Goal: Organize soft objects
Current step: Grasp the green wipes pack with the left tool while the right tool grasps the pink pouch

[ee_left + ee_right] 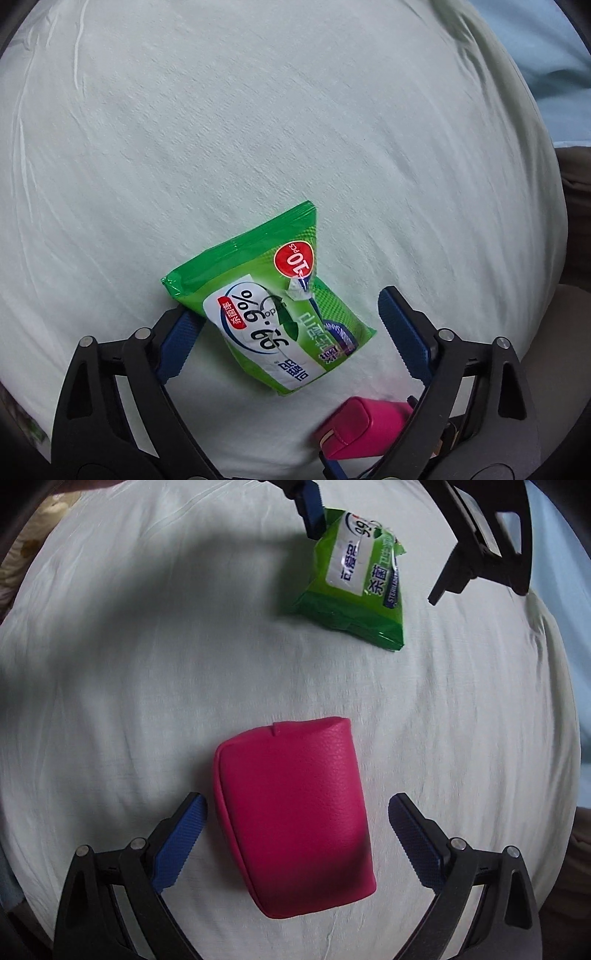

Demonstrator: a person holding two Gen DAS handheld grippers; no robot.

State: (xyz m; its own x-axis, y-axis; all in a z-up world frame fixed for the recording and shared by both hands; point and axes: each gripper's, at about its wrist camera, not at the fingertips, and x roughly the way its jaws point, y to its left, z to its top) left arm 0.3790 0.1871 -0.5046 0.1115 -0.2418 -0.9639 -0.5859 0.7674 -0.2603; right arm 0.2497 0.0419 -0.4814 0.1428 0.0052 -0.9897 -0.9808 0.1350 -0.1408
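Low in the left wrist view, the left gripper [291,325] has its fingers apart around the green wipes pack [266,306] on the pale sheet [258,129], the left pad at its edge. In the right wrist view, the right gripper [297,834] straddles the pink pouch [291,812], fingers apart, neither pad touching.

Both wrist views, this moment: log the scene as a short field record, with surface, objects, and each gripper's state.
surface: pale wrinkled bedsheet
object 1: green wipes pack, lying flat
object 2: pink pouch, lying flat, apart from the pack
left gripper: open, straddling the wipes pack, one pad at its edge
right gripper: open, straddling the pink pouch, pads clear of it
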